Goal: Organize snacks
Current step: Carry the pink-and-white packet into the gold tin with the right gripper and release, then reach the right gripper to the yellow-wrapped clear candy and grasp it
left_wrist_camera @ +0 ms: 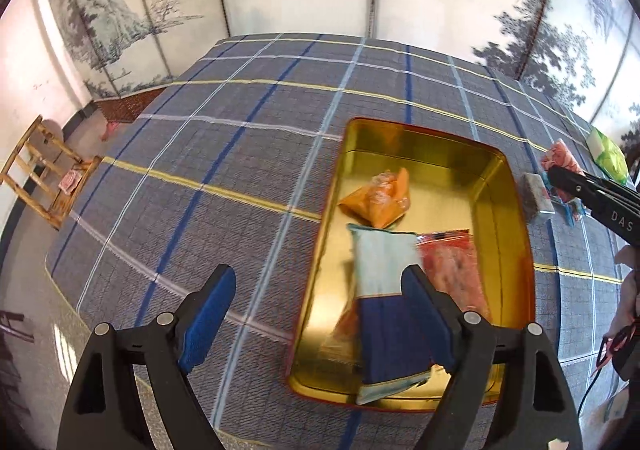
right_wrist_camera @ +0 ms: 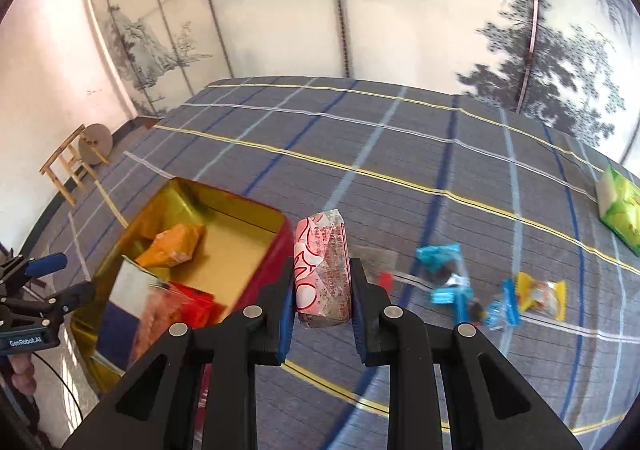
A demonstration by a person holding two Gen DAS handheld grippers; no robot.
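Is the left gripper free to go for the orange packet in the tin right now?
Probably yes. The left gripper is open and empty above the gold tin, and the orange packet lies uncovered just beyond the blue-and-white packet.

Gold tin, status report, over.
Left tongs open over gold tin. Right tongs shut on pink-white snack pack, beside tin. Path clear.

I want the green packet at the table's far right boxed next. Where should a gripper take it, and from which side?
Judging from the right wrist view, the green packet lies flat and apart from the other snacks. Its near long edge looks best: come from above, one finger on each face. The right gripper is shut on the pink-and-white packet, so that goes first.
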